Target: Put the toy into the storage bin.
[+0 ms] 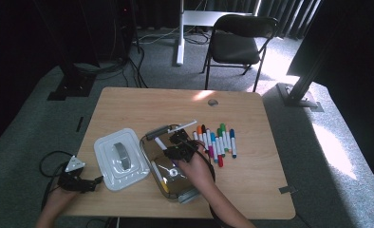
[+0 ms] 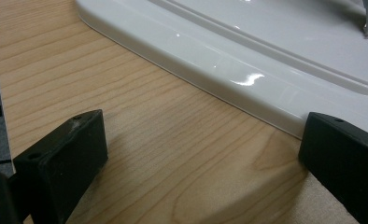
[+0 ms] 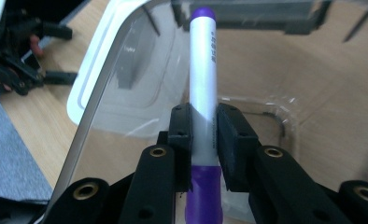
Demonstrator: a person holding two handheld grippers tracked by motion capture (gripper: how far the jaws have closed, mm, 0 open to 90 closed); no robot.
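Nearest the lens in the right gripper view, the right tool (image 3: 204, 135) is clamped on a white-barrelled marker with purple ends (image 3: 204, 84): both black pads press the barrel from either side, one purple end pointing away from the camera and the other purple section lying below the jaws. The marker is held over the clear plastic storage box (image 3: 126, 93), whose transparent curved wall and rim run beside it; the wood shows through the plastic. In the high view the right tool (image 1: 179, 145) sits over the same clear box (image 1: 153, 156) near the middle of the light wooden tabletop (image 1: 128, 102), with the person's right hand (image 1: 197, 171) and forearm entering from the bottom edge. A white marker with a yellow tip (image 1: 159, 176) lies inside the box. Just to the right of the box, a row of loose markers with coloured caps (image 1: 216, 140) lies side by side on the tabletop. To the left of the box lies a white rectangular plastic lid with a grey handle (image 1: 119, 159), flat on the tabletop and just beside the box. The left tool (image 1: 83, 183) rests at the tabletop's left edge, near the lid; in the left gripper view its two black jaws stand wide apart with nothing between them but bare wood, the lid's glossy white rim (image 2: 247, 77) crossing just ahead of them. A black folding chair (image 1: 237, 42) stands on the grey carpet beyond the tabletop.
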